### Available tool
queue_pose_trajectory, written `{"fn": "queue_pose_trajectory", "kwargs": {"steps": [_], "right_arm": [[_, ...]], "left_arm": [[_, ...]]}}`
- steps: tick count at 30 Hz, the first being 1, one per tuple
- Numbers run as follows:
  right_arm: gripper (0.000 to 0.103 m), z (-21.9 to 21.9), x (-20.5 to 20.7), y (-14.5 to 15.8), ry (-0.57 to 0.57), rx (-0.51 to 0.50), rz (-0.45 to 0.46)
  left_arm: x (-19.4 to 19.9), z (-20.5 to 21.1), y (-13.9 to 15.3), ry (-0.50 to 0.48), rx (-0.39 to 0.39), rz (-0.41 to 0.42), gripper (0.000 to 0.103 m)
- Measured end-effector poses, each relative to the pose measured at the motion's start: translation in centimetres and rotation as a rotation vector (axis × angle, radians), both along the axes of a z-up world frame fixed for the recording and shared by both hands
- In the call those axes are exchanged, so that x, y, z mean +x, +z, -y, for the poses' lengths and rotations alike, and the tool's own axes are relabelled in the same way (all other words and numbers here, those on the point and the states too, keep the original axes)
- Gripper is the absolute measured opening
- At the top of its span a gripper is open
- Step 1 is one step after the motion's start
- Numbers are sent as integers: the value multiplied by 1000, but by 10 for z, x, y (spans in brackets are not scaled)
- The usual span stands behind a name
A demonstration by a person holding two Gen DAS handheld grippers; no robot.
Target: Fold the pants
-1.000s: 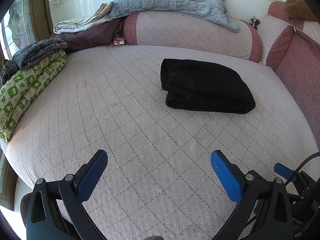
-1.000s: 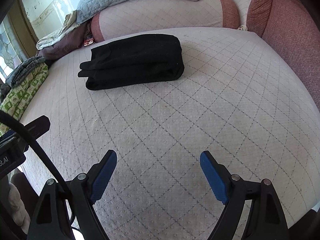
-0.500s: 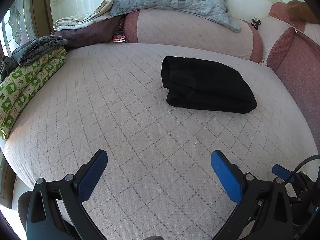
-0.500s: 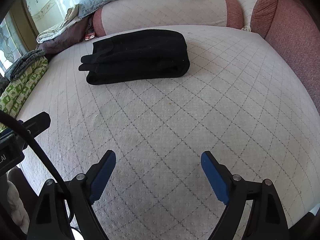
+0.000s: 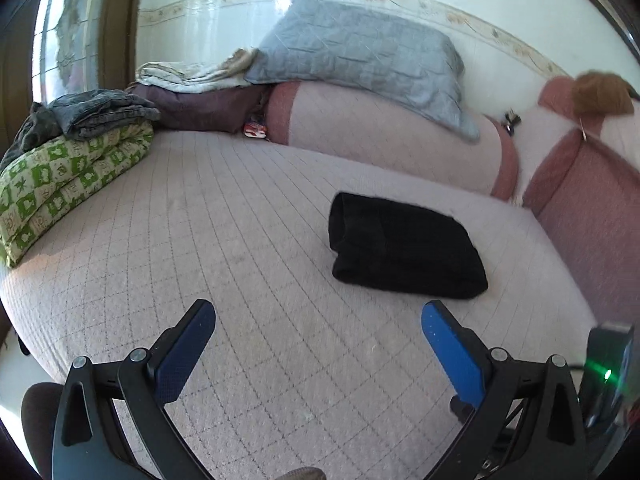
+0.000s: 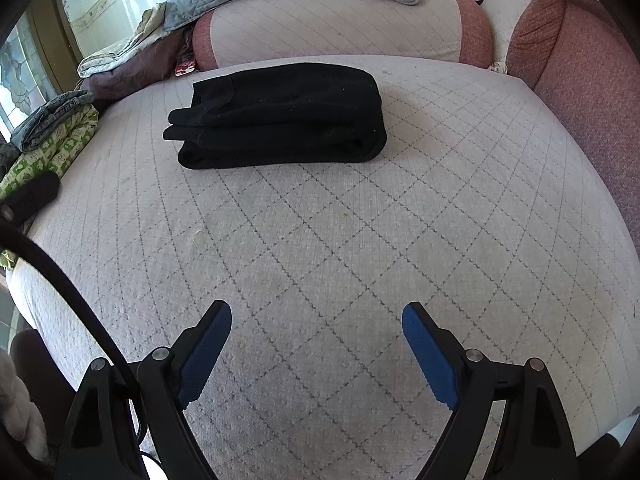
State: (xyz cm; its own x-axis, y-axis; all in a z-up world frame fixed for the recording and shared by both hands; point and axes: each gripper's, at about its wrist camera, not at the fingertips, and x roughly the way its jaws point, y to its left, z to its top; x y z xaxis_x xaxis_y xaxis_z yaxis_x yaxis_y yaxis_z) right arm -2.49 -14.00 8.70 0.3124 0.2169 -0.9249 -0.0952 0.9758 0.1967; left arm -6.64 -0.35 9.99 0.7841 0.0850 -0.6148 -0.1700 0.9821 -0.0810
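A: Start with the big things. What's there?

B: A wide mattress in a pale pink quilted cover (image 6: pixel 360 240), with a grey quilted pillow (image 5: pixel 360 52) at its head and a folded green patterned blanket (image 5: pixel 68 172) along one edge. Toward the head end lie the black soft-knit pants (image 6: pixel 280 116), folded into a compact layered bundle.

A: And the tools?

B: The left gripper (image 5: pixel 318 316) and the right gripper (image 6: pixel 316 312) both hang over bare cover, well apart from the pants, jaws spread wide and holding nothing.

A: How would the bundle handle?

B: I'd judge it light, limp and thick. It won't slip, but the layers could slide apart. If it must be lifted, pinch through every layer at the rounded folded edge, not at the loose stepped ends.

A: Anything changed over the last second?

B: The pants lie as they did. The left camera has tilted up, so more wall shows; the right view has drawn a little closer. The folding looks finished.
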Motion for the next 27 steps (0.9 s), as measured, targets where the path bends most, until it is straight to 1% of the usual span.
{"fn": "queue_pose_trajectory", "kwargs": {"steps": [2,4,9,11,16,20,27], "right_arm": [[91,-1,1,2,10,-4,6],[91,-4,4,6,20,-8,17],[91,-11,6,13,41,-5,34],[92,-15,7,14,53,-8,38],[92,-20,9,14,65,3,33],[92,-23,8,14,78,-6,33],[92,-21,9,9,70,-13,14]], "left_arm": [[4,-4,6,25,-10,-7,103],[6,-7,9,29,-8,-11,103],[4,-10,8,31,39,0,103],[3,-9,4,28,51,-21,103],[6,-9,-6,3,32,-89,103],[6,-6,-13,-8,32,-117,103],[10,-2,-26,-33,42,-160,103]]}}
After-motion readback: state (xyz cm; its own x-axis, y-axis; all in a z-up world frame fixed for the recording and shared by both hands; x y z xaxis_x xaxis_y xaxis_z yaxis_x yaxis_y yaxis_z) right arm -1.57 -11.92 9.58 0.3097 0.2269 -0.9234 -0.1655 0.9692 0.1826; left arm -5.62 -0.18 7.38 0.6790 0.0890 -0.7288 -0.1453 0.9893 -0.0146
